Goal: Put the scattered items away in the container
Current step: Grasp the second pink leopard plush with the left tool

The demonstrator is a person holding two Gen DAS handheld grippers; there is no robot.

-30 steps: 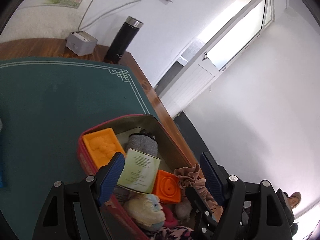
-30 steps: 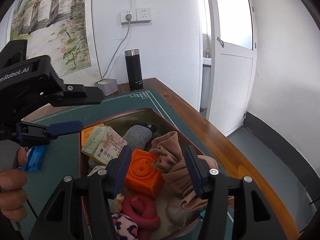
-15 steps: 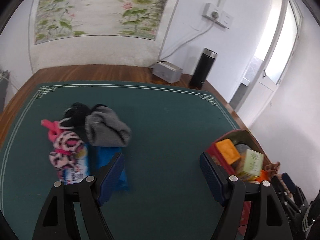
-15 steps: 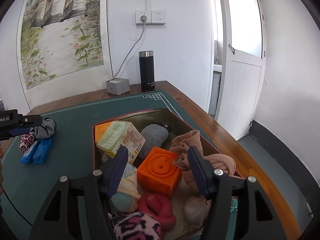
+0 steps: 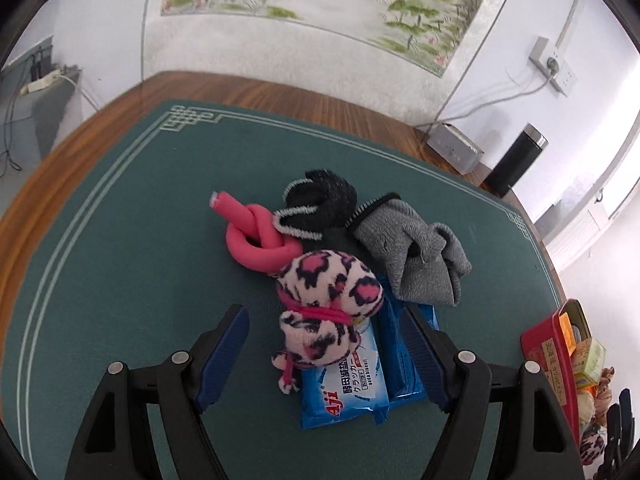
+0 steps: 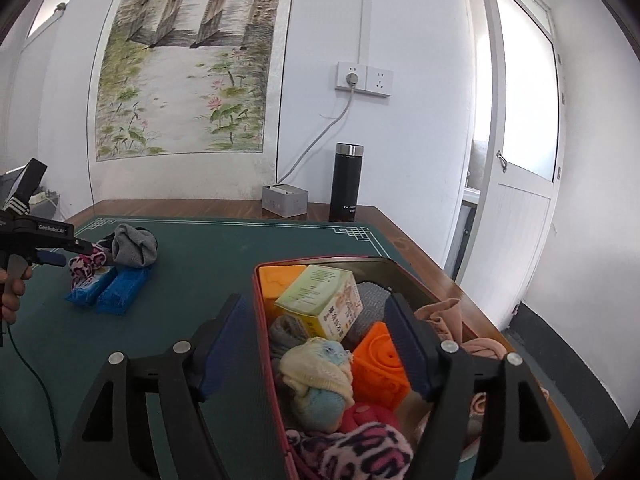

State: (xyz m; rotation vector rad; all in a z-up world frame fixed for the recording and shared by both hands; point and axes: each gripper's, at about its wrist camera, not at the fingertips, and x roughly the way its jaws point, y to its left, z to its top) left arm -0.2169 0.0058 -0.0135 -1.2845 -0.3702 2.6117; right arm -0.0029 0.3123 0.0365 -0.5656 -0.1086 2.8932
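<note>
**Left tool lining up on the pile; right idle over the tin**

Left tool [image 5: 324,356]: released, jaws wide, nothing between the pads. It hovers above the pile on the green mat [image 5: 120,280]. Contents, left to right: pink tube [image 5: 256,240] knotted at 10 o'clock of the pile, black sock [image 5: 320,204] at 12, leopard plush [image 5: 328,296] in the centre lying partly on the cracker pack [image 5: 344,384], second blue pack [image 5: 404,356] just beside it and partly under the tool's right finger, grey sock [image 5: 416,256] at 2 o'clock, touching the blue pack's far end.

How I'd do the step: the plush is on top and centred in the jaws, so take it first. Come straight down, close across the pinched waist at the pink tie, not the soft head. Watch that the right finger doesn't snag the blue pack. Lift clear before swinging to 3 o'clock, where the tin [image 5: 548,356] sits at the mat's edge.

Right tool [image 6: 316,340]: also released, holding nothing, straddling the tin's near-left wall. Tin is well filled: orange blocks, a yellow-green box [image 6: 324,300], balled socks, another leopard piece, pink cloth over the far rim. Room is tight; drop new items toward the front.

Versus half a second ago: left tool has moved closer and centred on the pile, which was at 9 o'clock of its view. Right tool has backed off a little; tin contents unchanged.
</note>
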